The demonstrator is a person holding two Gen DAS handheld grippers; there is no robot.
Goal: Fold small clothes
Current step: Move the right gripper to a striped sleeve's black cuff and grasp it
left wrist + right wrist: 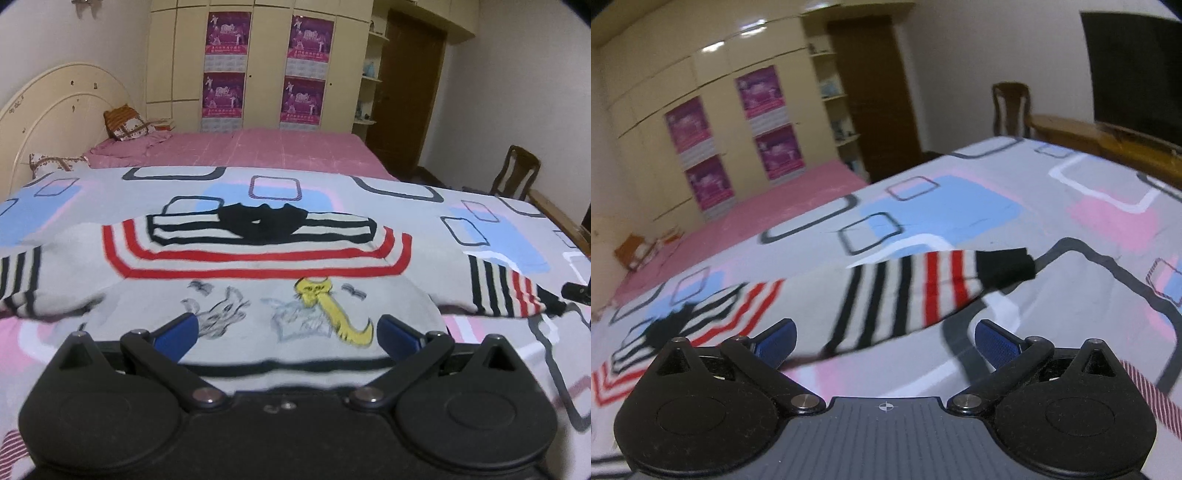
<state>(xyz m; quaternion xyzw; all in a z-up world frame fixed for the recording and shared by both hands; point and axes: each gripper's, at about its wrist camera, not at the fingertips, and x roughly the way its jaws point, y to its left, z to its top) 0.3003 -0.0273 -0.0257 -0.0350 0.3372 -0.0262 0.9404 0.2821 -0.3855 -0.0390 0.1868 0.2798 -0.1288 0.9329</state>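
Sweater [258, 306] flat on bedsheet [55, 206], both grippers [286, 330] [884, 341] apart and empty; I judge sleeve [908, 291] fold next, needing cuff pinch.

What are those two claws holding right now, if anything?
Nothing. The left gripper stands open over the sweater, and the right gripper stands open near its striped sleeve.

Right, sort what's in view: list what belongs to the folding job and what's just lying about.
Job:
- striped shirt, spread flat on the patterned sheet
- its sleeve, ahead of the right claw
- left claw, open over the hem

Lying about:
- pillows
- pink bedcover
- wooden chair
- wardrobe posters
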